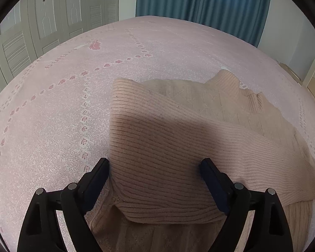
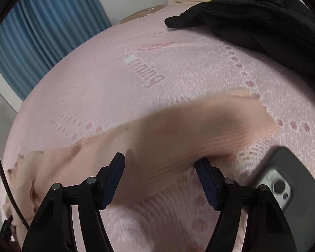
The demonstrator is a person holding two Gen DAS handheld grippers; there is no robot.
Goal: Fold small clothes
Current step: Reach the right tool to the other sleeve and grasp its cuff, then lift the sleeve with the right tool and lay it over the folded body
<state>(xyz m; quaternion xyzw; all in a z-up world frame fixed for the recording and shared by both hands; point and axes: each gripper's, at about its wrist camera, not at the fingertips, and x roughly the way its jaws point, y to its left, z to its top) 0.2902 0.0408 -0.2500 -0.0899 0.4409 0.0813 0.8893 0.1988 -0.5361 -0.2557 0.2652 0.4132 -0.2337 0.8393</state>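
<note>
fold partly made on a ribbed sweater, sleeve not yet brought in

a pale peach ribbed knit sweater [image 1: 178,147] lay on a pink woven bedspread [image 1: 52,126] patterned with darker pink paw-like marks and lettering. in the left wrist view, one panel of the sweater was already turned over the body of the garment, making a thick doubled layer that ran from about 10 o'clock down to 5 o'clock. the left gripper [image 1: 155,170] hovered over that doubled edge with its black jaws spread wide; the fabric sat between them, but the pads did not appear to press on it, so it read as released rather than held.

in the right wrist view, a long peach sleeve [image 2: 178,130] of the same sweater stretched flat across the bedspread from 8 o'clock to 3 o'clock, blurred by motion. the right gripper [image 2: 159,166] stood with its jaws apart just above the sleeve's near edge, holding nothing. a dark phone in a black case [image 2: 287,184] lay at 4 o'clock, and a black padded garment [image 2: 252,14] sat at 1 o'clock, well apart from the sweater.

judging from this, the first fold looked done; the outstretched sleeve and a final halving seemed still to come.
</note>
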